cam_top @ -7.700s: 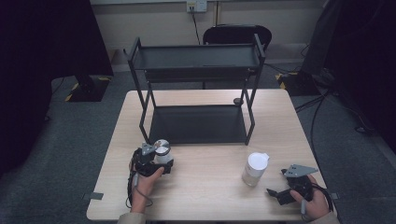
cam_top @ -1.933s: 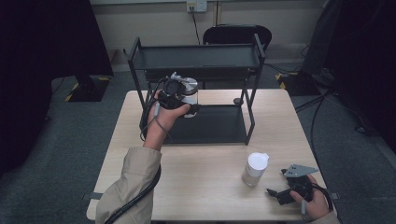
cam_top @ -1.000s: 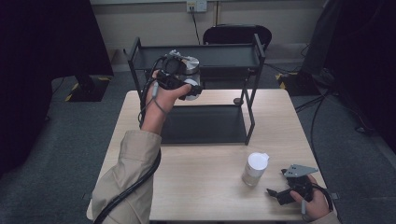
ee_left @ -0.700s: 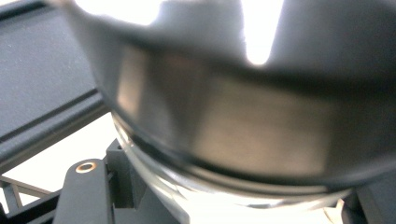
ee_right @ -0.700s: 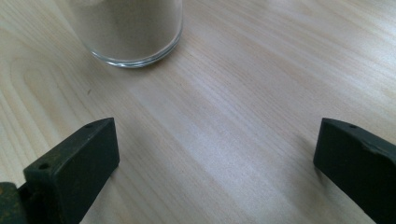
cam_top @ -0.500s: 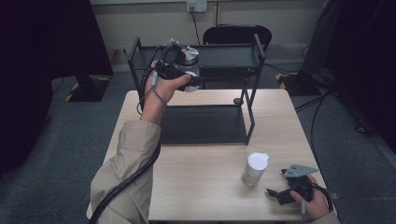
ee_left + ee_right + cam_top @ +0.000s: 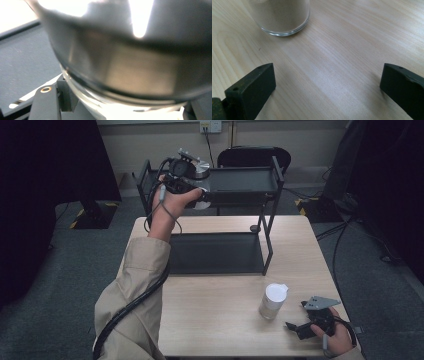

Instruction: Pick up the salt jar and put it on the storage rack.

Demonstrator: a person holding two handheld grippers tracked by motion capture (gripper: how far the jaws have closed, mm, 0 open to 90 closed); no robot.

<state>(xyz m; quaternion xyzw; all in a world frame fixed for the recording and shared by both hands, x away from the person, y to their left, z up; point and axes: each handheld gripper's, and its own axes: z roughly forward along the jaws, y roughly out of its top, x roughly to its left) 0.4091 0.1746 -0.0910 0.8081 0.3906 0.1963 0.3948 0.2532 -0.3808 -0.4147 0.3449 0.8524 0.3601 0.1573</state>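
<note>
no brand, label or writing can be read on anything here. the left gripper is raised at the left end of the black rack's top shelf, its jaws clamped on a jar with a shiny metal lid; in the left gripper view the jar is a close blur of metal and glass above the dark shelf. whether the jar rests on the shelf or hangs just over it i cannot tell. the rack stands at the far side of the wooden table, its lower shelf lying on the tabletop. a second jar, with a pale lid and tan powder inside, stands on the near right part of the table, well apart from the rack. the right gripper rests just beside it near the table's edge, jaws apart with nothing between them; the right gripper view shows bare wood between the jaws and the powder jar's glass base just ahead. a black chair stands behind the rack, and a wall socket with a cable above it.
</note>
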